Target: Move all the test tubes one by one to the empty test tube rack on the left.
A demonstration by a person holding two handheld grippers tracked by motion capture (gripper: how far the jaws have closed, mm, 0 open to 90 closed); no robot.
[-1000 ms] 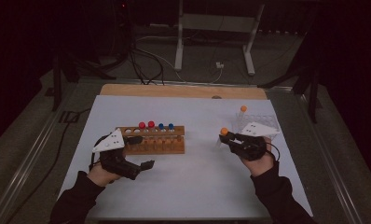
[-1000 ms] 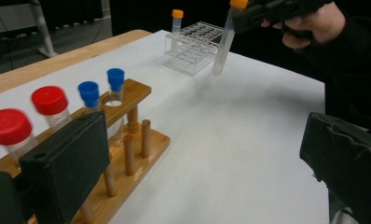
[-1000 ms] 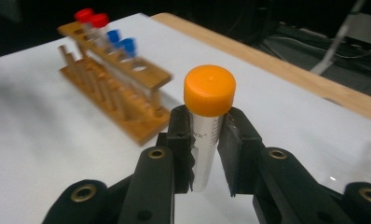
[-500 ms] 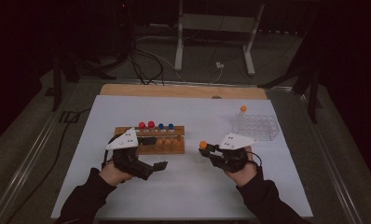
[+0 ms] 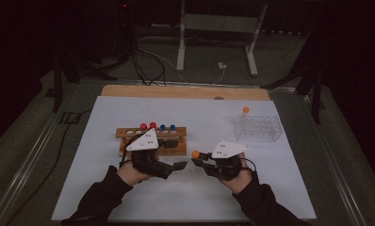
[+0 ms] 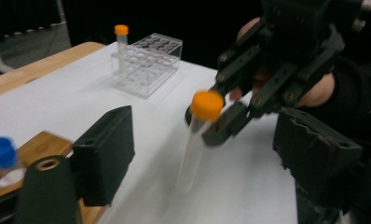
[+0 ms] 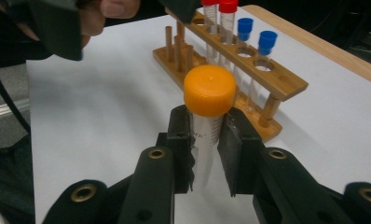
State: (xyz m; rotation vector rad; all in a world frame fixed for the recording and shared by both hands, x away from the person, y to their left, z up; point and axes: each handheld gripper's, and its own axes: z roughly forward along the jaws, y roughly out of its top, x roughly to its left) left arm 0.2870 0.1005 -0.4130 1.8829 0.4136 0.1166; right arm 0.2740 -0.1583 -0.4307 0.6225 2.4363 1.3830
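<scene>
My right gripper (image 7: 207, 135) is shut on a clear tube with an orange cap (image 7: 209, 90), held upright just below the cap. In the high view this tube (image 5: 195, 154) hangs above the table's middle, in front of the wooden rack (image 5: 124, 133). My left gripper (image 5: 181, 165) is open and points right at it, a short gap away. In the left gripper view the tube (image 6: 200, 126) stands between and beyond my open left gripper (image 6: 211, 140) fingers, untouched by them. The wooden rack (image 7: 277, 84) holds two red-capped and two blue-capped tubes.
A clear plastic rack (image 5: 270, 134) stands at the back right with one orange-capped tube (image 5: 245, 109) in its far left corner. A wooden board (image 5: 176, 91) edges the table's far side. White table surface lies in front of both hands.
My right gripper has carried the orange-capped tube leftward from beside the clear rack to the table's middle. My left gripper has shifted right and turned toward it.
</scene>
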